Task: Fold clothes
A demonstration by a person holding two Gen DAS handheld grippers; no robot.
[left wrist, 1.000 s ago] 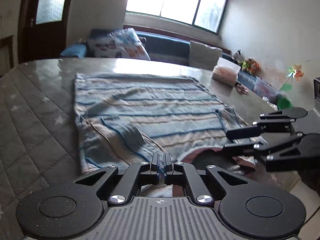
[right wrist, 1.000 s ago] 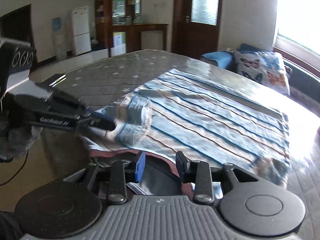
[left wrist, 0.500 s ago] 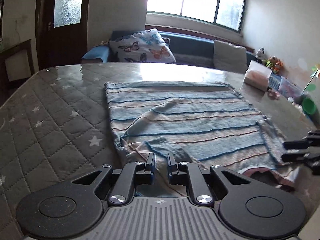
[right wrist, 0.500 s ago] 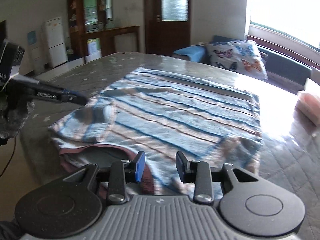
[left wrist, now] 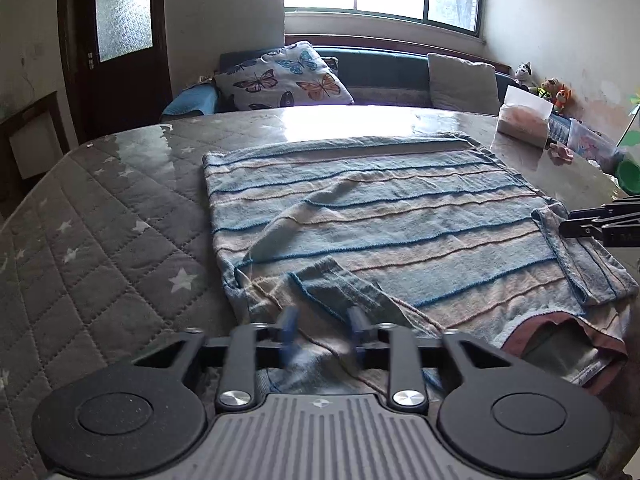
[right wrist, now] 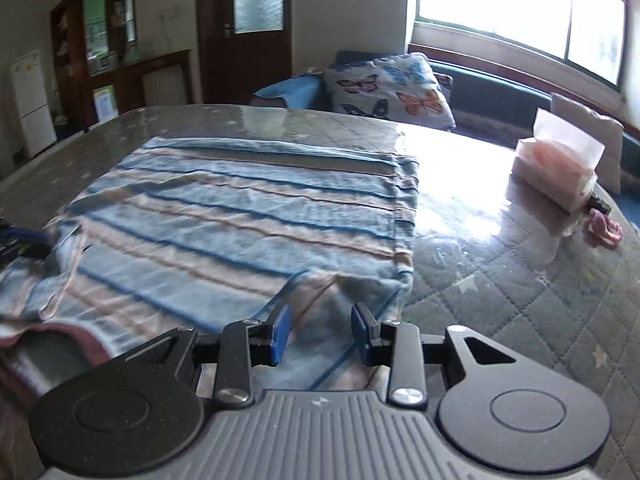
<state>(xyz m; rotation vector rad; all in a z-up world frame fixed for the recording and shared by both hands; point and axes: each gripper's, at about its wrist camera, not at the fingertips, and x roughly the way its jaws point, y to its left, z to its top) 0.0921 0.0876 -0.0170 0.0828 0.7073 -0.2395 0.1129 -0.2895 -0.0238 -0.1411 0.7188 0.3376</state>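
A blue and pink striped garment (left wrist: 400, 216) lies flat on the grey star-quilted table (left wrist: 100, 240), its dark pink neck opening at the near edge. Its left sleeve (left wrist: 340, 288) is folded in over the body. My left gripper (left wrist: 322, 332) hovers over that fold with its jaws opening; the cloth lies under them and the pads do not press on it. My right gripper (right wrist: 322, 336) stands open above the garment's (right wrist: 240, 220) near right corner, gripping nothing. It also shows at the garment's right side (left wrist: 566, 222). The left gripper (right wrist: 24, 240) shows at the left edge.
A tissue pack (right wrist: 556, 168) and a small pink thing (right wrist: 604, 228) lie on the table's right part. Beyond the far edge stands a sofa with a butterfly cushion (left wrist: 284, 76). A green object (left wrist: 630, 174) sits off the table's right side. The near table edge is just below both grippers.
The left gripper's jaws have opened and let go of the sleeve, which now lies folded on the body. The right gripper swung from the neck opening to the garment's right corner.
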